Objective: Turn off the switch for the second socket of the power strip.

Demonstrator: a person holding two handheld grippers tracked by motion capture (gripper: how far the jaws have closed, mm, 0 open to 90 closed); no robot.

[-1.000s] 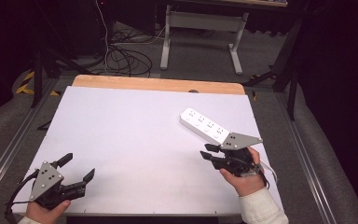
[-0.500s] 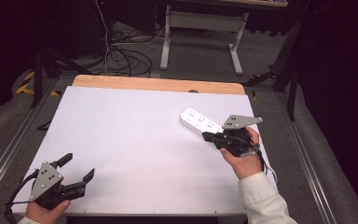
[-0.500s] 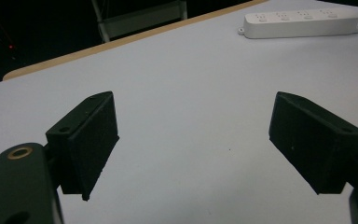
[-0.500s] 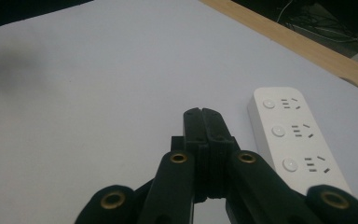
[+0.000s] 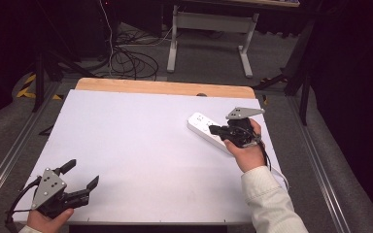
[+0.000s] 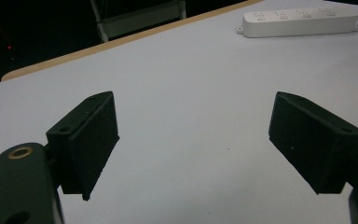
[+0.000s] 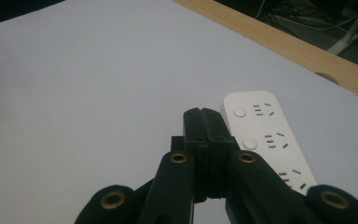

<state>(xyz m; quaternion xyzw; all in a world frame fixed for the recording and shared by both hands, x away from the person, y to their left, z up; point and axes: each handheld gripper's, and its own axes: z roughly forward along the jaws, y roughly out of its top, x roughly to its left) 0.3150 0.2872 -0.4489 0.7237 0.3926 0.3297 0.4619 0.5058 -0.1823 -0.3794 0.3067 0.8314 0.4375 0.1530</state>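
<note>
Moving up the table (image 5: pixel 126 126), the right gripper (image 5: pixel 215 129) is now hovering with clenched, empty fingers over the white power strip (image 5: pixel 203 126), lying just beside them. Left gripper (image 5: pixel 81 176) is resting released.

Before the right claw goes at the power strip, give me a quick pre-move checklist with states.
1. Right claw shut, nothing between its jaws: ok.
2. Right claw over the white plastic power strip, tips beside its switch buttons: ok. Whether they touch it: cannot tell.
3. Power strip lying flat on the white table top, sockets facing up: ok.
4. Strip's white cable trails off past the person's right sleeve; whether it has slack: cannot tell.
5. Left claw open, holding nothing, at the table's near left corner, far from the strip: ok.
6. Bare table between the two claws: ok.
</note>
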